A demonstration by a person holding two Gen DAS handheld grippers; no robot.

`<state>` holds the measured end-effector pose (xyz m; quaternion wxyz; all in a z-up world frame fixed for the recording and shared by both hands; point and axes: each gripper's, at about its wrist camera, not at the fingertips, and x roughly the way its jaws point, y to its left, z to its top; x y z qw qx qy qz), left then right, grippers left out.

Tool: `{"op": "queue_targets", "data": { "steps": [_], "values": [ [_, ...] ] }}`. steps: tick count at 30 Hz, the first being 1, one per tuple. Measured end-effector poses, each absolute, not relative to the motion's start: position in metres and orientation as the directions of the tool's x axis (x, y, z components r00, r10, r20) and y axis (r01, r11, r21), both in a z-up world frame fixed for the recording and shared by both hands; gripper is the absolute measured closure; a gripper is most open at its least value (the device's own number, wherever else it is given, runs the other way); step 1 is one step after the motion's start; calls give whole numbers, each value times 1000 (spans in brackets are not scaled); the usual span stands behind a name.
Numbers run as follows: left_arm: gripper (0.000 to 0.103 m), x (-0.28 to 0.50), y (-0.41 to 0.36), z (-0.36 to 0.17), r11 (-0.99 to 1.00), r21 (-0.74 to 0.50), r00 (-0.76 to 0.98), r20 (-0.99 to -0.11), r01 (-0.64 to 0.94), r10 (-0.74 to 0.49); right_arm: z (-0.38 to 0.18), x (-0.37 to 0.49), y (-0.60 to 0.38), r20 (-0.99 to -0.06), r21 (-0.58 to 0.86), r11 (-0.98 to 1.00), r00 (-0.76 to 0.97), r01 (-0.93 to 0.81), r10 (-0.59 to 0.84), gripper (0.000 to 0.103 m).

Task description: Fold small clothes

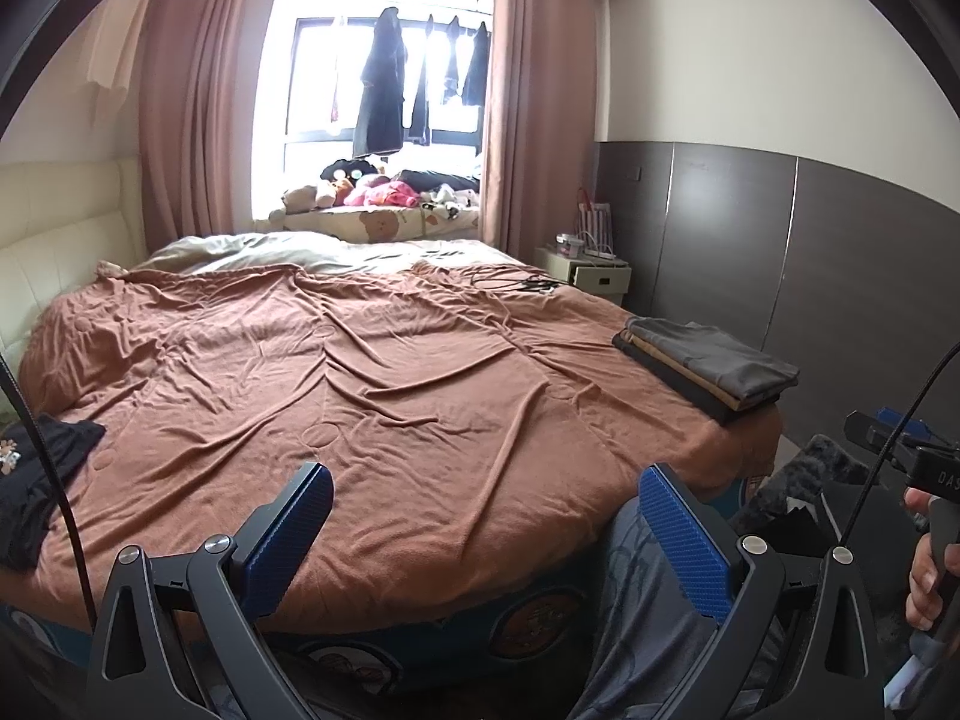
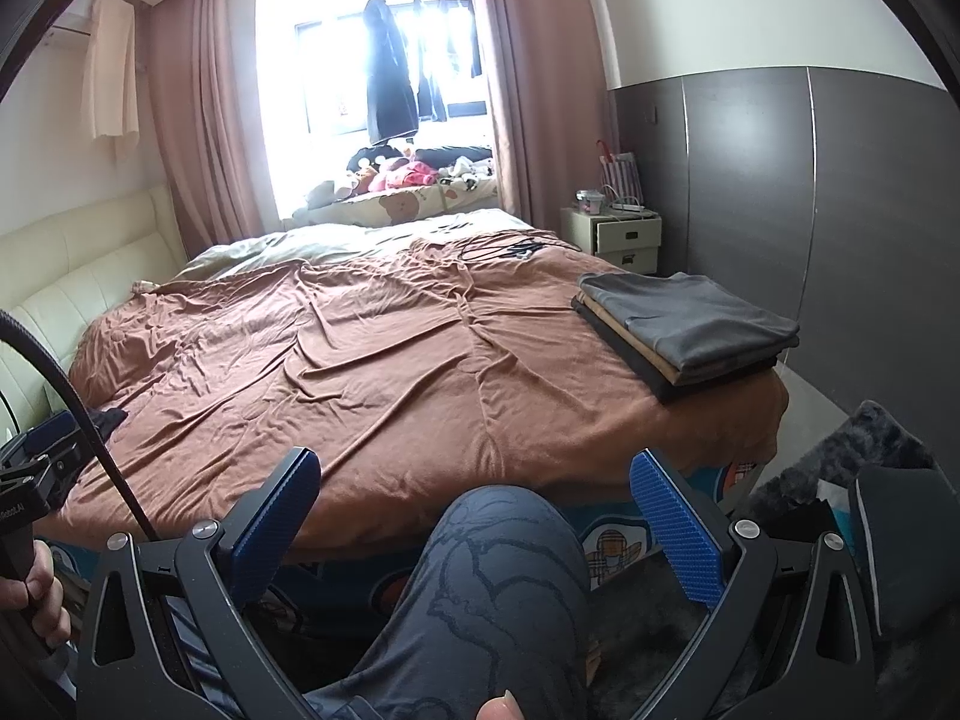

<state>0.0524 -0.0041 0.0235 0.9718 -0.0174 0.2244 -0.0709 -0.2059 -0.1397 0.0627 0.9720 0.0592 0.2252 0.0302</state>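
Both tongs I'm steering sit spread wide with nothing between their blue pads: the left tongs (image 1: 486, 525) hover over the near edge of the bed (image 1: 372, 372), and the right tongs (image 2: 474, 516) hang just off that same edge, above a person's knee (image 2: 504, 576) in dark patterned trousers.

I take the bed as my landmark. Its rumpled brown cover fills most of both views. Behind its far side I see a bright window (image 1: 384, 78) flanked by pink curtains (image 1: 192, 108), with dark garments hung in it and soft toys (image 1: 372, 189) heaped on the sill. Off the bed's far right corner stands a pale nightstand (image 2: 612, 234).

On the bed's right side, close to the edge, lies a stack of folded clothes (image 2: 684, 330), a grey piece on top with tan and black ones beneath it. At the bed's near left corner a black garment (image 1: 42, 474) lies loose and unfolded. Near the bed's far end I make out a tangle of dark cable (image 2: 510, 249). A hand (image 1: 927, 576) grips the other handle at my left camera's right rim.
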Motion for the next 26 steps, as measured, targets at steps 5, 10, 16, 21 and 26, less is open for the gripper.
{"op": "queue_targets", "data": {
  "steps": [5, 10, 16, 21, 26],
  "values": [
    [0, 52, -4, 23, 989, -66, 890, -433, 129, -145, 62, -206, -140, -434, 128, 991, 897, -32, 85, 0],
    [0, 52, -4, 23, 989, -66, 889, -434, 129, -145, 62, -206, -140, -434, 127, 991, 897, -32, 84, 0],
    [0, 49, -3, 23, 989, -66, 891, -430, 130, -146, 62, -207, -140, -432, 123, 992, 898, -30, 81, 0],
    [0, 46, -4, 23, 990, -66, 891, -431, 128, -144, 62, -208, -139, -434, 119, 992, 897, -34, 82, 0],
    [0, 45, -4, 23, 990, -66, 891, -431, 127, -143, 62, -209, -139, -435, 119, 992, 897, -35, 84, 0]
  ]
}}
